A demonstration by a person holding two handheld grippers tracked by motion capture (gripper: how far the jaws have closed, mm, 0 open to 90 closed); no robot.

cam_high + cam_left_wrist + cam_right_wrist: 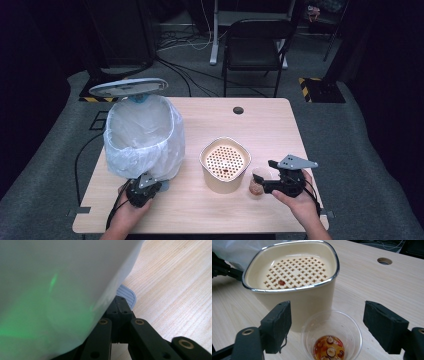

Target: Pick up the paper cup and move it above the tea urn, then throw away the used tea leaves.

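no writing is readable anywhere. nearest, the right gripper [327, 325] stands spread wide around one clear plastic cup [332, 336] of reddish liquid and fruit slices, while the left gripper [120, 306] is pinched together against the bin's grey ribbed pedal [127, 293]. beyond stand one cream square container with a perforated insert [225, 163] and one lidded bin lined with a white plastic bag [144, 135].

Wooden table [280, 130] with lined bin [144, 137], cream container [225, 165], plastic cup [258, 181].

Light wood table [280, 130] with a round cable hole [238, 110] near its far edge is sitting on grey carpet [345, 145]. Black chair [255, 47] is standing beyond it. Cables [185, 42] are trailing across the floor. Room surroundings are lying in darkness; the table is catching the light.
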